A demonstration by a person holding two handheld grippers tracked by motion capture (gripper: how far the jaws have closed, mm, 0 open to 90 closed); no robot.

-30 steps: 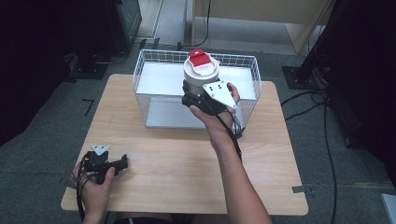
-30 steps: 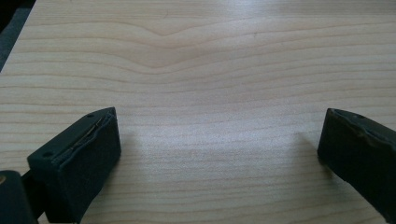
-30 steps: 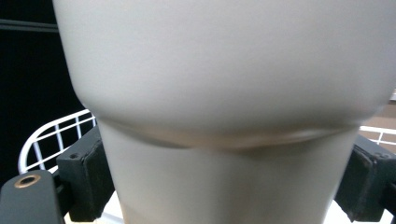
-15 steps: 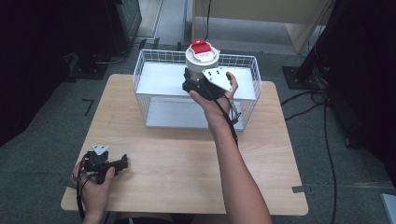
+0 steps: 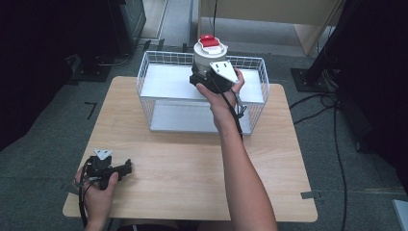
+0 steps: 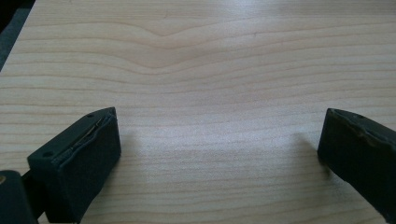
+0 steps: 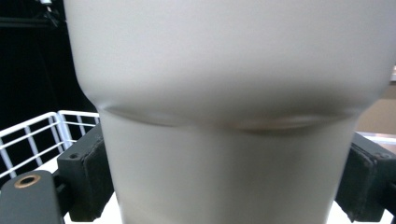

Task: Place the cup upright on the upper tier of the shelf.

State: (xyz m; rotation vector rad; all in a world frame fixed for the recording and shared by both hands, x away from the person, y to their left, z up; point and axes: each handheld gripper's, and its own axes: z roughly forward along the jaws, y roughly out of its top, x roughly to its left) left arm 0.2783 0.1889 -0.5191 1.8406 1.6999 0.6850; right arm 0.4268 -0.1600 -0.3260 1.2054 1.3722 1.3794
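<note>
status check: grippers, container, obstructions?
Right gripper shut on white container with red lid, held above wire basket. Left gripper open, resting on table. Nothing in the way.

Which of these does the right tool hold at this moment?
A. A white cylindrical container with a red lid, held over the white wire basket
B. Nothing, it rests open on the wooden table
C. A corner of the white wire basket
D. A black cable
A: the right tool has its jaws pressed against both sides of the white cylindrical container with a red lid, raised above the white wire basket; the right gripper view shows the same grip.
</note>
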